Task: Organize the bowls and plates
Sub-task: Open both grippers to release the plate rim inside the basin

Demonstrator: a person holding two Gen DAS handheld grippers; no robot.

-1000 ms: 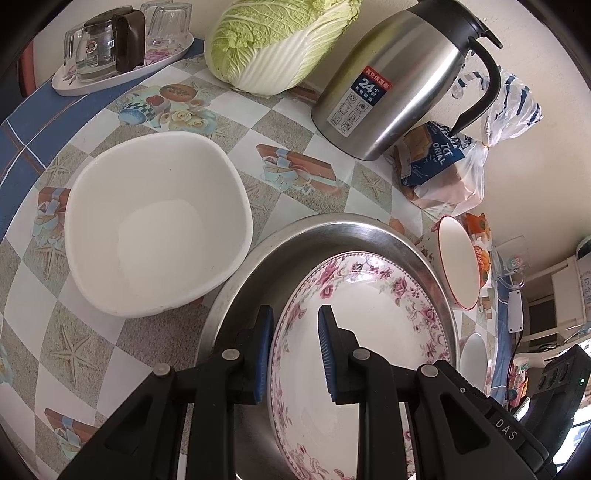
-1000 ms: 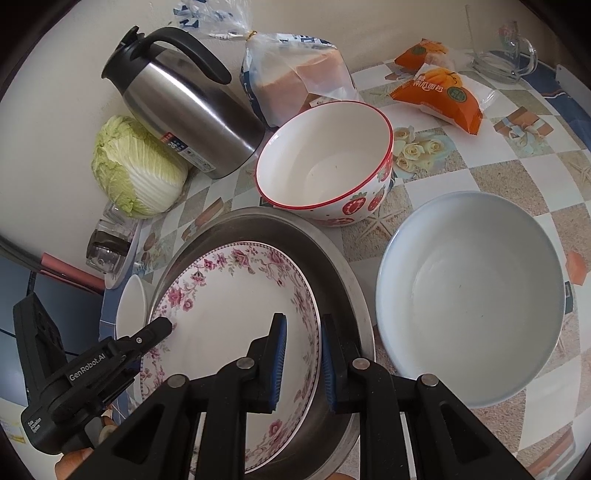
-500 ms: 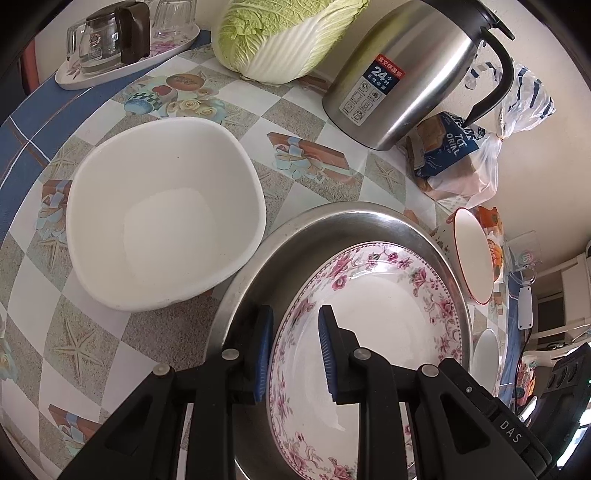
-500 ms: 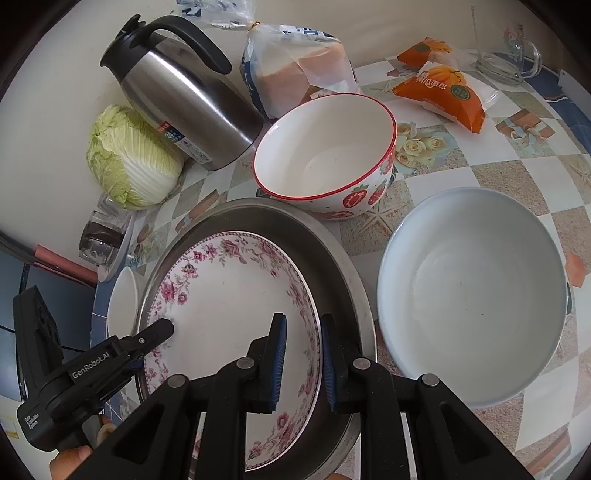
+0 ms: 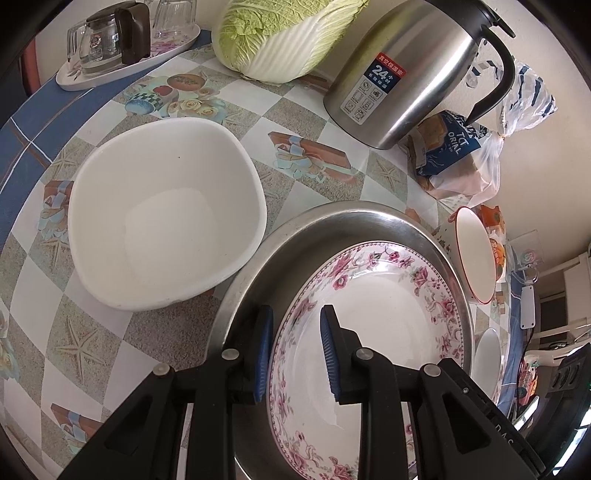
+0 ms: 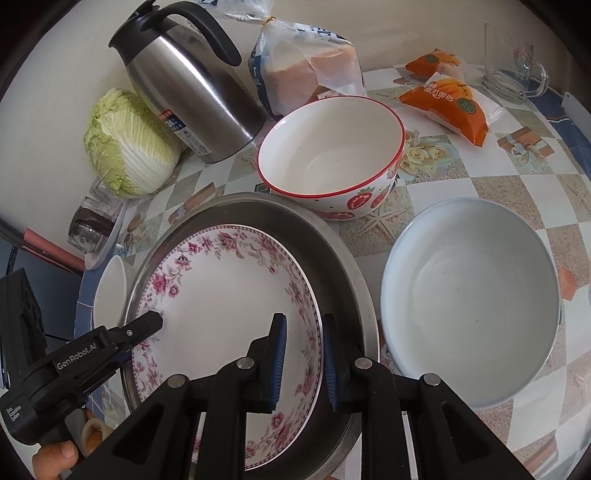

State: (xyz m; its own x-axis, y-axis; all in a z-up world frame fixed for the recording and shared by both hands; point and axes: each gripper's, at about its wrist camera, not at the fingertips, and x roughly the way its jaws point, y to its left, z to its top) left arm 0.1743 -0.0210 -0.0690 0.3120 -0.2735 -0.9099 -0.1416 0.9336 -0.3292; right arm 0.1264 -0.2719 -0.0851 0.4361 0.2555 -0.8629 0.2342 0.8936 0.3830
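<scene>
A pink-flowered plate (image 5: 388, 314) (image 6: 229, 295) lies inside a wide steel basin (image 5: 332, 218) (image 6: 332, 258). My left gripper (image 5: 295, 354) has its narrow jaws over the plate's left rim, blue pads either side of it. Opposite, my right gripper (image 6: 304, 354) is shut the same way on the right rim. A white squarish bowl (image 5: 166, 221) stands empty left of the basin. Behind the basin is a red-rimmed strawberry bowl (image 6: 332, 147), and a pale blue bowl (image 6: 469, 295) stands to its right.
A steel thermos jug (image 5: 406, 74), a cabbage (image 5: 284, 33) and a bagged loaf (image 6: 306, 66) line the wall. Orange snack packets (image 6: 450, 103) and a glass mug (image 6: 517, 74) lie far right. A tray with a glass pot (image 5: 110, 48) is far left.
Almost nothing differs. Both views have shifted slightly over the table, and both grippers keep their places on the plate's rim in the basin.
</scene>
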